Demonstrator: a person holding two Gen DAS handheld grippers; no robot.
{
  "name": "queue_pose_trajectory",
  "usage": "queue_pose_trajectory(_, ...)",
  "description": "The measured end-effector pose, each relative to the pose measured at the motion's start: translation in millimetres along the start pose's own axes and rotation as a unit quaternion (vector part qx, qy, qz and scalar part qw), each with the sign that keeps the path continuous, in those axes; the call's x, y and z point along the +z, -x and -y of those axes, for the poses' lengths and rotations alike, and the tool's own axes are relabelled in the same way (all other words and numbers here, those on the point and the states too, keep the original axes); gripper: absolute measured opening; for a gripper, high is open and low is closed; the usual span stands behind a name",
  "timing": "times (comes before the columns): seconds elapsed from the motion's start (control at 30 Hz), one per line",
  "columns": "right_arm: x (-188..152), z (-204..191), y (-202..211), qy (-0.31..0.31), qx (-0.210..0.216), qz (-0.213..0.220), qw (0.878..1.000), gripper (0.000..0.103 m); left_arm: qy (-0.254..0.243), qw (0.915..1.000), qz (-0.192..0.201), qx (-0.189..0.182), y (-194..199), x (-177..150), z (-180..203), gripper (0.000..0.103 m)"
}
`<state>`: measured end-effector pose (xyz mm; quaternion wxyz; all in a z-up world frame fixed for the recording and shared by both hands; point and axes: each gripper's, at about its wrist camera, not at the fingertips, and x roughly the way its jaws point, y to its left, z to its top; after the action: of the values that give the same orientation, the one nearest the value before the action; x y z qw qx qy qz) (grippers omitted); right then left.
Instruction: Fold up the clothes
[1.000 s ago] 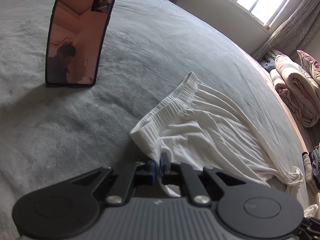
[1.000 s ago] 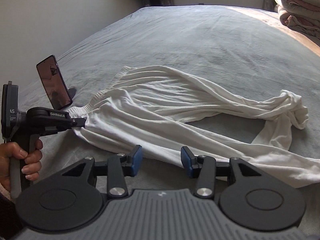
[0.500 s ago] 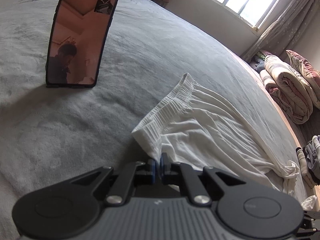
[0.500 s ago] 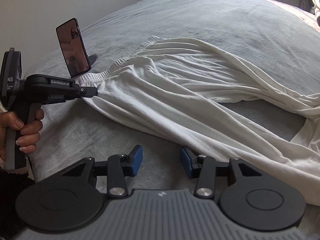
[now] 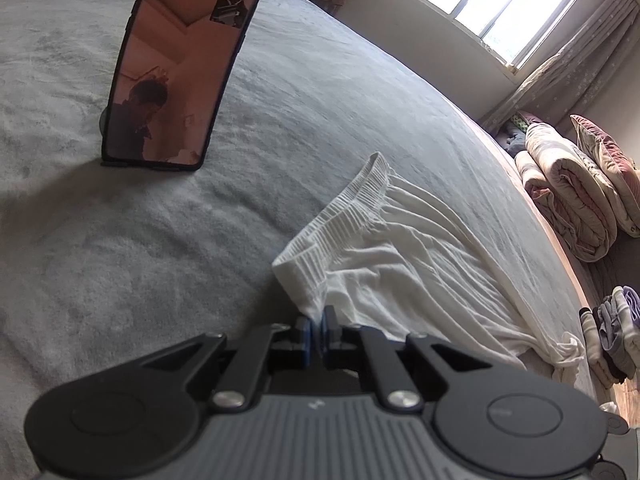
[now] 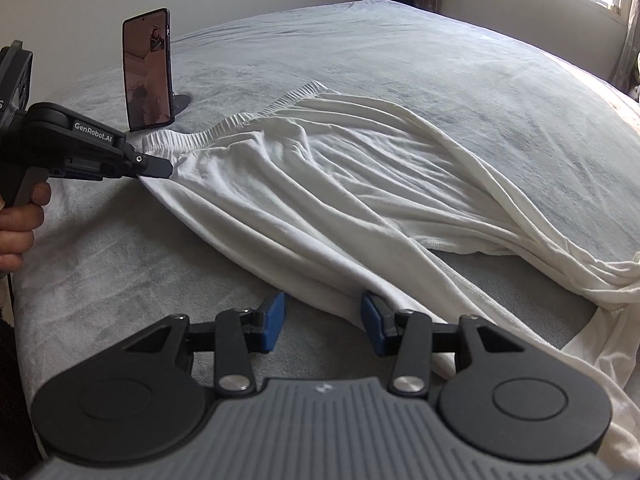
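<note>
The white trousers [image 6: 320,184] lie spread on the grey bed [image 6: 440,60], waistband toward the propped phone [image 6: 148,68] and legs trailing away toward the bunched cuffs at the far side. The long axis runs from the waistband corner, near the left, diagonally across to the right.

Left hand-held gripper [image 5: 316,326]: pads pressed together on a corner of the waistband [image 5: 344,216]. In the right wrist view the same unit [image 6: 154,166] enters from the left edge, roughly level with the bed, its tip buried in the fabric at the waistband end — the cloth rises slightly toward the pinch. The person's hand [image 6: 20,220] wraps the grip below it.

Right hand-held gripper [image 6: 324,322]: fingers spread, holding nothing. It sits low, near the mattress, pointing across the trousers. The near edge of the nearer leg lies directly ahead, passing between the two blue pads [image 6: 272,322], and appears to touch the right-hand one.

Governing relation: the free leg edge lies just in front of the right unit, well along the long axis from the left pinch. The right unit is therefore the nearer one for the second grip. Judgement: closing on that edge would give two hold points along one side, allowing the garment to be tensioned or folded lengthwise. The fabric looks thin and wrinkled — expect it to sag between grips.
</note>
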<state>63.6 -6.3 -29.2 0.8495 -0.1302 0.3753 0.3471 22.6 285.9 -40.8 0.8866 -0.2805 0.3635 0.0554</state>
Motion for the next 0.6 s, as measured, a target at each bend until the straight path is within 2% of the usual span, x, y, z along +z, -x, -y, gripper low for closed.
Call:
queue_pose_trajectory(0.1,-2.5,-3.4,-3.3,0.02,-0.007,0.005,1.0,0.045,0.004,1.0,0.001,0.0,1.7,0.7,-1.6,0.003)
queue_pose_trajectory(0.17,-2.4,-6.7,-3.7,0.031,-0.016,0.006,0.999,0.029,0.007,1.0,0.0,-0.001,2.1,1.4,-3.7,0.003)
queue_pose_trajectory(0.2,-2.0,-8.6,-3.7,0.037,-0.02,0.006,0.999,0.008,0.009,1.0,-0.001,-0.001,2.3,1.8,-4.8,0.003)
queue_pose_trajectory(0.23,-0.8,-11.1,-3.3,0.042,-0.023,0.003,0.999,0.001,0.011,0.9999,-0.001,-0.001,2.5,2.2,-5.9,0.003)
queue_pose_trajectory(0.3,1.3,-15.4,-1.9,0.05,-0.027,-0.003,0.998,0.001,0.014,0.9999,-0.003,-0.002,2.9,2.9,-8.2,0.003)
queue_pose_trajectory(0.37,2.4,-15.5,2.4,0.038,-0.011,-0.009,0.999,0.001,0.017,0.9998,-0.007,-0.004,3.0,3.9,-10.5,0.003)
queue_pose_trajectory(0.6,2.9,-26.8,15.9,-0.009,0.089,-0.051,0.995,0.001,0.021,0.9996,-0.016,-0.003,12.5,8.5,-22.5,0.002)
